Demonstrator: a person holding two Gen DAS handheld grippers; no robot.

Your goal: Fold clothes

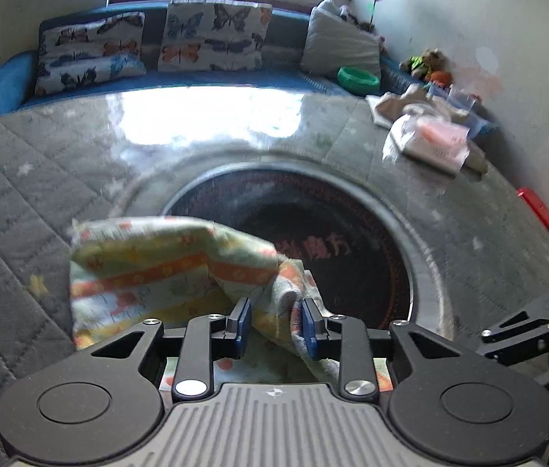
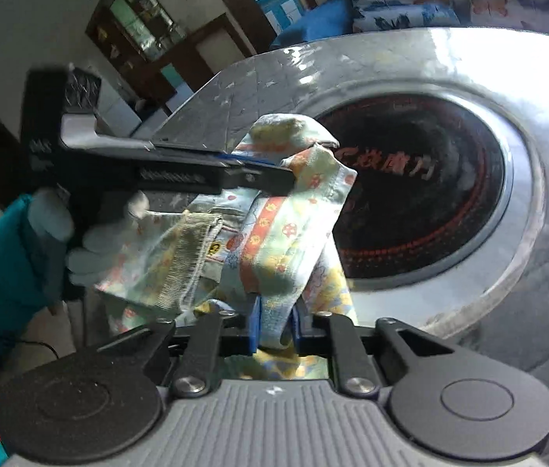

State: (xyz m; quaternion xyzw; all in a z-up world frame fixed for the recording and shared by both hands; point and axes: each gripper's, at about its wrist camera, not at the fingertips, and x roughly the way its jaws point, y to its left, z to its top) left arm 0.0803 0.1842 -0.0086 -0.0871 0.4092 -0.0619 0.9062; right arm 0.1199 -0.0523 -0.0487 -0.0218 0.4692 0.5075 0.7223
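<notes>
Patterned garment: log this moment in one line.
patterned garment: bunched, lifted | left gripper: cloth between jaws | right gripper: shut on garment | fold: unfinished

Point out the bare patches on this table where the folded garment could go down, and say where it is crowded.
Free: the grey quilted cover left of the dark round panel, and the sunlit strip between that panel and the blue sofa. Crowded: the far right corner, with plastic bags and crumpled cloth. The garment hangs between both grippers in front.
</notes>
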